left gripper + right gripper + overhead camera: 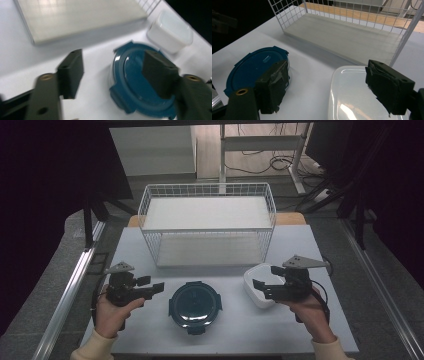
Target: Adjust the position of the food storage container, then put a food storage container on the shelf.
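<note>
Bare tabletop (150,315) left of round blue container (194,304); wire basket (207,222) blocks rear; white tub (257,285) crowds right.

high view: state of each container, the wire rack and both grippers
round dark teal container: lid on, upright on table
white rectangular plastic container: lid on, upright
white wire two-level rack: upright, both shelves bare
left gripper: open, holding nothing
right gripper: open, over the white container

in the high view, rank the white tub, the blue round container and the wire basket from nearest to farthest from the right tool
1. White tub, just under the right tool.
2. Blue round container, at table centre.
3. Wire basket, at the table's back.
</note>
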Demonstrator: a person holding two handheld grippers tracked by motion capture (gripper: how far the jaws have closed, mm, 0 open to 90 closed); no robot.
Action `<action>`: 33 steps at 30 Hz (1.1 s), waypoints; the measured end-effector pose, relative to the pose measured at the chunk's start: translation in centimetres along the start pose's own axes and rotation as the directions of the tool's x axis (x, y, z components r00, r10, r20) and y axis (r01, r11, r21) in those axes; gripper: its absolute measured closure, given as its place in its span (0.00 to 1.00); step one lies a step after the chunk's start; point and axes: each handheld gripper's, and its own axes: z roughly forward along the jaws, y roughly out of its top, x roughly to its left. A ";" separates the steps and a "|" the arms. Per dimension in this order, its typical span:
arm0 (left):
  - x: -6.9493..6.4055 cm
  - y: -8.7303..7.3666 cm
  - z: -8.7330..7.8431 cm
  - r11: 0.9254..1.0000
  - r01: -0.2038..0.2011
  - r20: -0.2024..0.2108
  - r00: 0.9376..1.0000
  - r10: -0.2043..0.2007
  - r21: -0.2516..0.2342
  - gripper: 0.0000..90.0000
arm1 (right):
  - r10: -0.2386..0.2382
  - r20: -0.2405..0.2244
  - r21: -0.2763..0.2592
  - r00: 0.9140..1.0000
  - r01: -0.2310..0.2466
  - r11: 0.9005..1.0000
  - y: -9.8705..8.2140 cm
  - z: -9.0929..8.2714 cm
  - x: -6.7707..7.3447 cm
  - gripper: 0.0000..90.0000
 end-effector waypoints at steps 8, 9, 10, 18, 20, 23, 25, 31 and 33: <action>-0.5 -0.3 0.2 1.000 0.005 -0.002 1.000 -0.005 0.006 0.24 | 0.025 -0.017 0.019 1.000 -0.024 1.000 -0.5 0.5 0.0 0.19; -0.5 -0.3 0.2 1.000 0.005 -0.002 1.000 -0.005 0.006 0.23 | 0.025 -0.017 0.019 1.000 -0.024 1.000 -0.5 0.5 0.0 0.19; -0.5 -0.3 0.2 1.000 0.008 -0.005 1.000 -0.008 0.004 0.22 | 0.026 -0.021 0.023 0.999 -0.025 0.999 -0.5 0.7 0.0 0.19; -0.8 -0.3 0.1 1.000 -0.004 0.000 1.000 0.004 0.000 0.19 | 0.034 -0.050 0.033 0.998 -0.032 0.999 -0.7 1.4 0.6 0.18; -0.8 -0.3 0.2 1.000 -0.003 0.005 1.000 0.003 0.005 0.19 | 0.041 -0.067 0.048 0.997 -0.037 0.998 -0.9 1.9 0.9 0.18; -0.7 -0.4 0.5 1.000 0.003 0.012 1.000 -0.003 0.016 0.18 | 0.046 -0.087 0.074 0.995 -0.040 0.996 -1.3 2.7 1.5 0.18; -0.7 -0.4 0.6 1.000 0.004 0.016 1.000 -0.004 0.021 0.18 | 0.046 -0.089 0.078 0.995 -0.040 0.996 -1.3 2.9 1.7 0.18; -0.6 -0.7 1.2 0.999 0.014 0.034 0.999 -0.016 0.045 0.17 | 0.086 -0.112 0.115 0.990 -0.073 0.991 -1.7 4.3 3.1 0.18; -0.5 -0.9 1.4 0.998 0.025 0.042 0.999 -0.027 0.051 0.16 | 0.112 -0.126 0.142 0.986 -0.093 0.986 -1.9 5.1 3.8 0.18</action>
